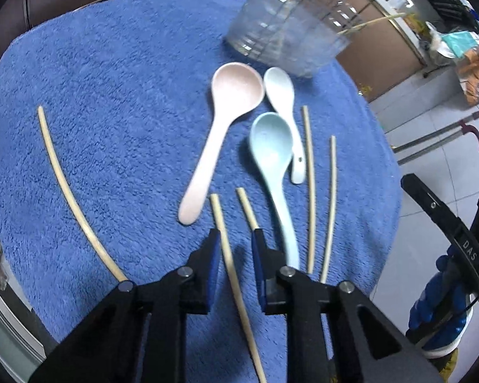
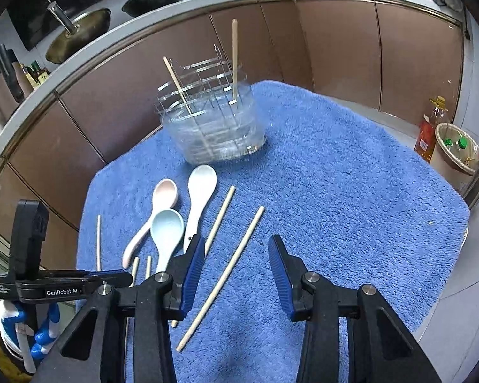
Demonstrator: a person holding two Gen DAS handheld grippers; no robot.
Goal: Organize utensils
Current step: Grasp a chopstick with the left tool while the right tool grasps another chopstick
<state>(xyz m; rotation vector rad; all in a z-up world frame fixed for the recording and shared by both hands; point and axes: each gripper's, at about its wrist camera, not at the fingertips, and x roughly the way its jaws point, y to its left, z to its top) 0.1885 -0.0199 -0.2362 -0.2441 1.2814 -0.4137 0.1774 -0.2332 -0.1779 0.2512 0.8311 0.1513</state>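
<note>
A clear plastic utensil holder (image 2: 214, 127) stands at the far side of a blue towel (image 2: 335, 191) with two chopsticks (image 2: 234, 60) upright in it; it also shows in the left wrist view (image 1: 287, 32). A pink spoon (image 1: 226, 121), a white spoon (image 1: 284, 111) and a pale blue spoon (image 1: 274, 166) lie on the towel among several loose chopsticks. My left gripper (image 1: 236, 239) is open low over the towel, with one chopstick (image 1: 230, 261) lying between its fingers. My right gripper (image 2: 236, 249) is open and empty above a chopstick (image 2: 226, 274).
The towel (image 1: 95, 95) covers a small table with edges close on all sides. Brown kitchen cabinets (image 2: 335, 38) run behind it. An oil bottle (image 2: 431, 127) and a bin (image 2: 459, 150) stand on the floor at the right. One chopstick (image 1: 70, 198) lies apart at the left.
</note>
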